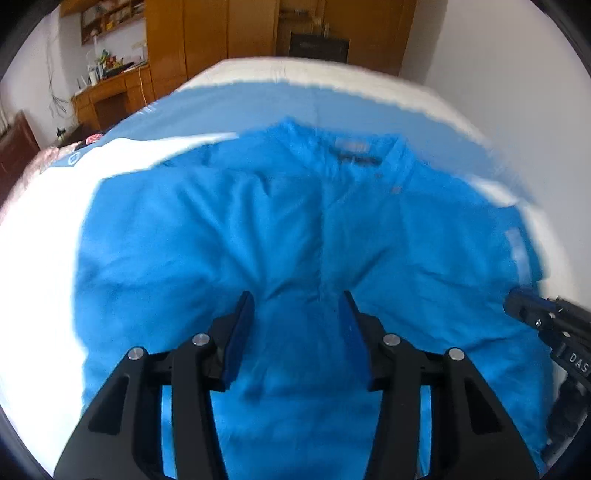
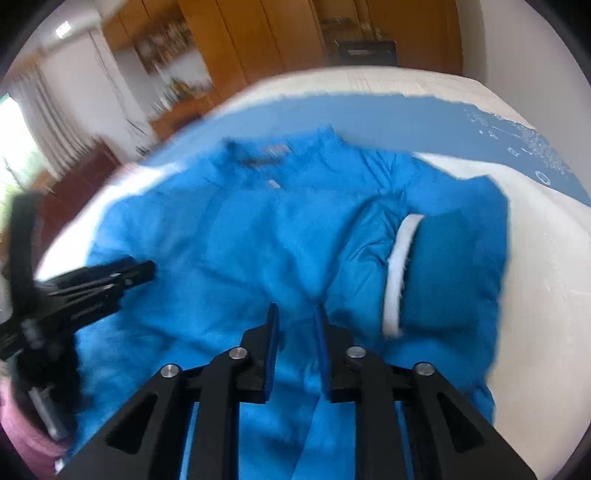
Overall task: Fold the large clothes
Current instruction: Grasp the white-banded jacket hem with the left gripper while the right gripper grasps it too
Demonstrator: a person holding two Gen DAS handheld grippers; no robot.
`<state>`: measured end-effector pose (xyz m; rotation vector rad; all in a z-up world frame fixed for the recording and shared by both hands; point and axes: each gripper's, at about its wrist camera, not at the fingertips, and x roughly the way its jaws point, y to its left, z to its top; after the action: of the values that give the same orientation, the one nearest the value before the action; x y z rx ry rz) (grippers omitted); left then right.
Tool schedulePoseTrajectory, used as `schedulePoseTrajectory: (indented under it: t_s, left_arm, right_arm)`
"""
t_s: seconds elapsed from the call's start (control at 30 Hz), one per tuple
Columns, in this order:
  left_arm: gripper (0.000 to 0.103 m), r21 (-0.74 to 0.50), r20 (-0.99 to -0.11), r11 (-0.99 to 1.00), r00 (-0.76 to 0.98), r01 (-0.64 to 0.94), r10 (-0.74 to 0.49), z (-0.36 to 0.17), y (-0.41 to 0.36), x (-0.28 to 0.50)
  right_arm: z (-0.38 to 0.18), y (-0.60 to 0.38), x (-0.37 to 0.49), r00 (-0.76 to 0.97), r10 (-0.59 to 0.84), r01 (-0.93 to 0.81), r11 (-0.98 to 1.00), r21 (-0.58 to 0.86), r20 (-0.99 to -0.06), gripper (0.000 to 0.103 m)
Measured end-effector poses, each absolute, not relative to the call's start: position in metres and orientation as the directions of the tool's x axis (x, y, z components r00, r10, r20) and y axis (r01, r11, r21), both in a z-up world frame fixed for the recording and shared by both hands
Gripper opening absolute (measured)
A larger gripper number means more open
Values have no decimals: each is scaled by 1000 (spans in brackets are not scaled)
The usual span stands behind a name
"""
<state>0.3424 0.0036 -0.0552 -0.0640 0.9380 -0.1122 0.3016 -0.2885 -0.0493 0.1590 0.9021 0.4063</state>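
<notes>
A bright blue puffy jacket (image 1: 258, 221) lies spread on the bed, its collar and label (image 1: 354, 151) at the far end. My left gripper (image 1: 296, 299) is over its near middle, jaws partly apart and pressing a bunch of the padded cloth; creases fan out from the fingertips. My right gripper (image 2: 295, 308) stands narrower, shut on a ridge of the jacket (image 2: 240, 240) that runs into its gap. A folded-in sleeve with a white cuff (image 2: 399, 266) lies to the right. Each gripper shows in the other's view: right gripper (image 1: 517, 301), left gripper (image 2: 144, 271).
The bed has a blue and white cover (image 1: 221, 103), with white stretches at the left (image 1: 44, 240) and right (image 2: 546, 277). Beyond it stand a wooden wardrobe (image 1: 207, 33) and a cluttered desk (image 1: 110, 96). Pink cloth (image 2: 22, 435) shows at the lower left.
</notes>
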Motion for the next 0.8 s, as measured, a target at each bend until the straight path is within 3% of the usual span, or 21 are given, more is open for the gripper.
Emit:
schedulePoseTrajectory:
  t_s: [0.17, 0.27, 0.37, 0.57, 0.8]
  left_arm:
    - [72, -35, -746, 999, 665, 36, -50, -16, 50, 258]
    - [76, 1, -740, 1000, 673, -17, 12, -15, 87, 200]
    - [78, -51, -764, 996, 645, -67, 4, -27, 119, 155]
    - [78, -178, -816, 972, 575, -151, -60, -66, 151, 88]
    - [78, -298, -814, 944, 555, -142, -174, -97, 151, 62]
  right_arm:
    - [-27, -348, 221, 545, 445, -276, 895, 349, -710, 26]
    - [-31, -374, 170, 544, 442, -267, 897, 352, -713, 35]
    - [-42, -392, 124, 544, 428, -239, 903, 356, -722, 45]
    - [-67, -412, 62, 481, 538, -202, 836, 510, -692, 48]
    - [-86, -400, 29, 418, 620, -200, 776, 598, -664, 51]
